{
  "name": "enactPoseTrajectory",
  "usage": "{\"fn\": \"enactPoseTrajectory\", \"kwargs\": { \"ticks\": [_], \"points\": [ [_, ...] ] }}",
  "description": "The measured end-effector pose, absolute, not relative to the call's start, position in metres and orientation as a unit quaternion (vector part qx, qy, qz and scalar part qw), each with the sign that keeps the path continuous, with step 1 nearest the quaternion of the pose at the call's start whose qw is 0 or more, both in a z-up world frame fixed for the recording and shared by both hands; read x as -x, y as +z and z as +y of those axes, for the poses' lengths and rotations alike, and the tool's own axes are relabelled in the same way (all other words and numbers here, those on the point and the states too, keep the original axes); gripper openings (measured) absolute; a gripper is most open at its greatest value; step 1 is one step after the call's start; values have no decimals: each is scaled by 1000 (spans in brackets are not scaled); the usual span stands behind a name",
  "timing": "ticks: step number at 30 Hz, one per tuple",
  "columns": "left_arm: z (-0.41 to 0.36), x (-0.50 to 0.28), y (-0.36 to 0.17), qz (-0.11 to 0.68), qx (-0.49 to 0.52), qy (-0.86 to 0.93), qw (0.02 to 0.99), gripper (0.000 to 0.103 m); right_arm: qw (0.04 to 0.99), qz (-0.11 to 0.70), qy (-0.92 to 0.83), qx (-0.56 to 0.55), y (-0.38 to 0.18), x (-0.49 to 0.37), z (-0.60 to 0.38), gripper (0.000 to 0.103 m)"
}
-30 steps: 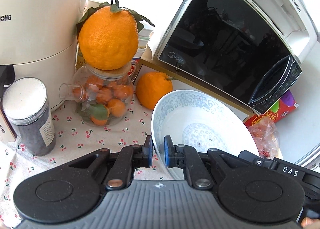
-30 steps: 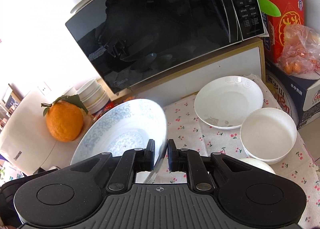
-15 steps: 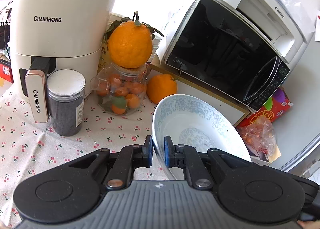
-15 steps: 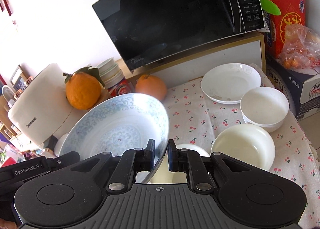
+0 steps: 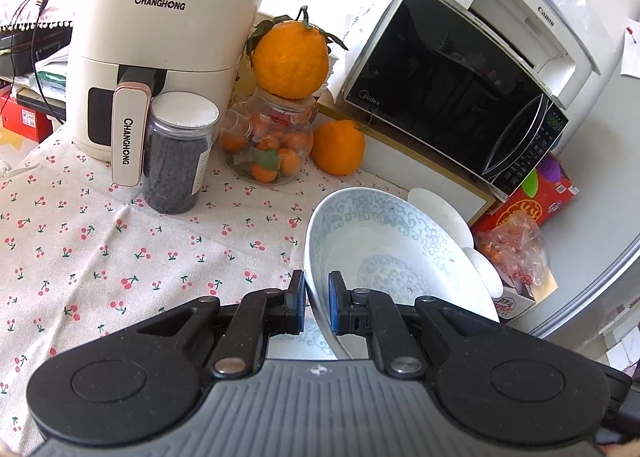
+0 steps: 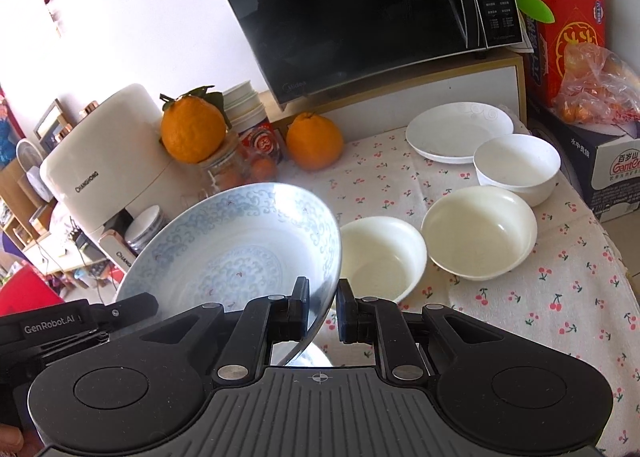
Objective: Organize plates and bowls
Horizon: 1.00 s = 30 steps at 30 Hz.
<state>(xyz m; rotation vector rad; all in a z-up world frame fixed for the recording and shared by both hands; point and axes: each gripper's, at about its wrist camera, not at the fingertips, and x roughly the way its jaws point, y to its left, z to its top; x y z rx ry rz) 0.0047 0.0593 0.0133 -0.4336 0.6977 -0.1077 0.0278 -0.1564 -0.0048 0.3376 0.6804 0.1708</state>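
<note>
Right wrist view: both tools grip one blue-patterned bowl, empty, held above the bench, right tool clamped on its right rim, left tool on the opposite edge. Three plain white bowls, all empty, and one white plate sit on the cherry-print cloth. Glass jar holds small oranges; two large oranges stand nearby.

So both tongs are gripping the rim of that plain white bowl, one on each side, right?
Not plain white. The bowl held by the left tongs and the right tongs has a blue scroll pattern, clear in the right wrist view. The plain white bowls sit on the table.
</note>
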Motion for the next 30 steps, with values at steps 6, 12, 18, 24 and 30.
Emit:
{"fn": "enactPoseTrajectory", "kwargs": {
  "ticks": [6,12,18,24,30],
  "points": [
    [60,15,2,347,200,-49,915,10,922,341,87,-162,-17,-9,-153,15],
    [63,27,-13,367,191,-42,910,10,916,362,90,-151,-32,3,-145,15],
    [65,36,-25,384,173,-29,906,10,909,380,95,-140,-42,8,-138,15],
    [65,37,-35,398,148,-11,905,10,900,405,97,-126,-53,7,-127,16],
    [61,38,-40,410,118,-2,905,10,894,421,95,-118,-61,8,-123,16]
  ]
}}
